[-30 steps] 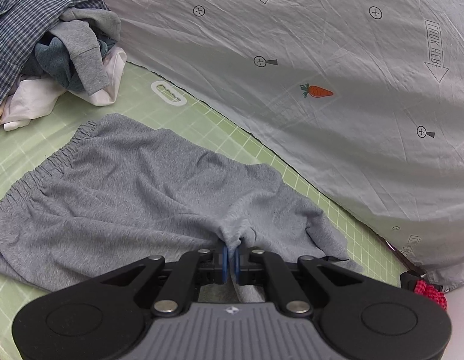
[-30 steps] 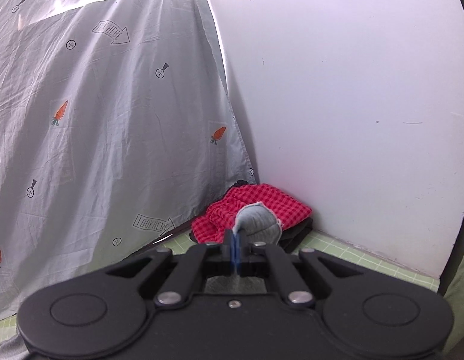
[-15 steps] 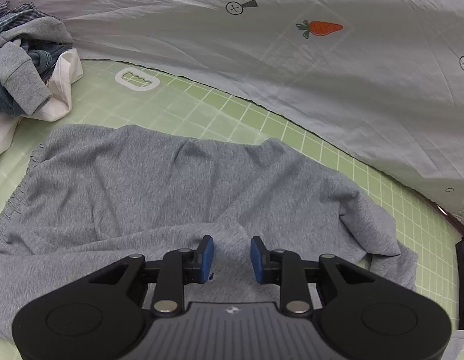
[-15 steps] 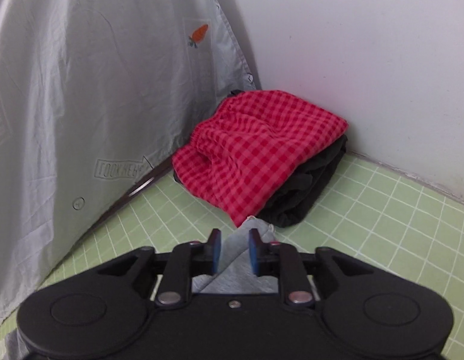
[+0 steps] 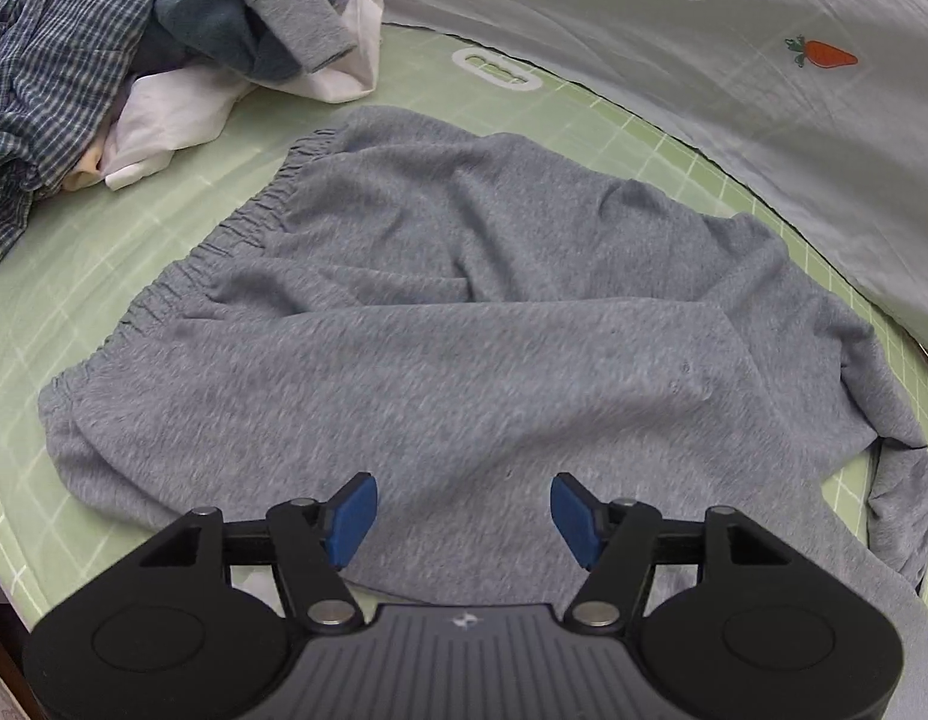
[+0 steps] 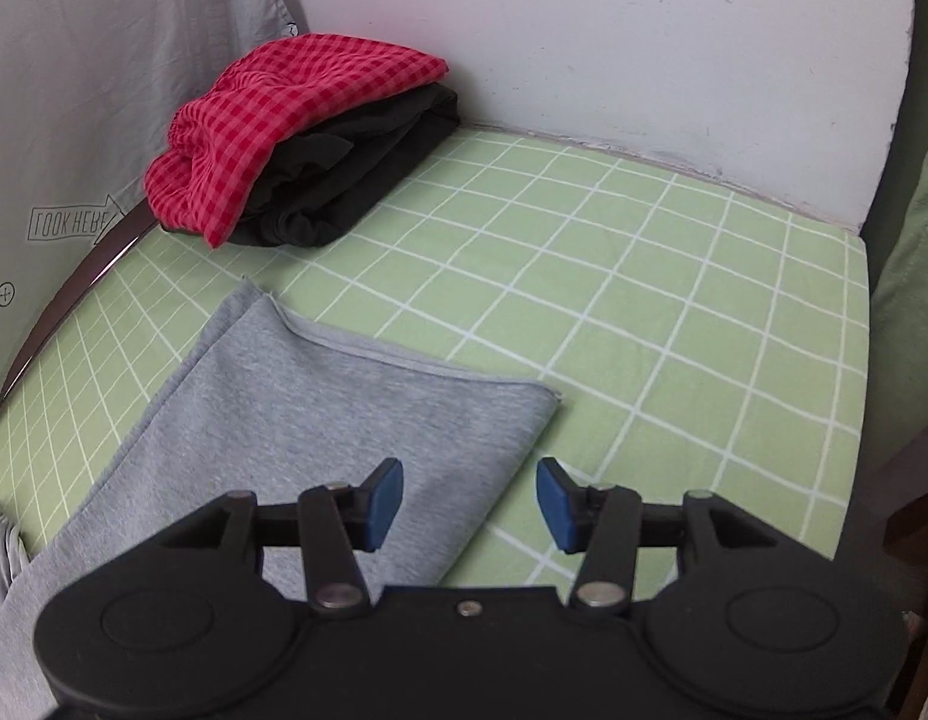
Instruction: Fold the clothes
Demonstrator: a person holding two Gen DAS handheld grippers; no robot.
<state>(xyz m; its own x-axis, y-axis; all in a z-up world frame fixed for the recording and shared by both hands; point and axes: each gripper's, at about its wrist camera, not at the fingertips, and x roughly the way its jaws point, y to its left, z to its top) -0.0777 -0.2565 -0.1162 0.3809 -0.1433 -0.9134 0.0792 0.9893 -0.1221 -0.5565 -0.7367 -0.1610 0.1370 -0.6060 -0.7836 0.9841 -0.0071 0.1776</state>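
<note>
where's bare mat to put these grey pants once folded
Widest bare mat: right of the grey pants' leg end, bordered by the white wall and the red checked stack. Crowded: the clothes pile beyond the waistband, leaving a narrow strip.

Left gripper (image 5: 463,519): matte black linkage arms, round silver pivot screws, blue pads on the fingertips (image 5: 351,510). Grey ribbed centre plate behind the screws, small pale logo on it. Right gripper (image 6: 469,501): same black body, blue pads, silver pivots; plain black centre plate with one small screw.
</note>
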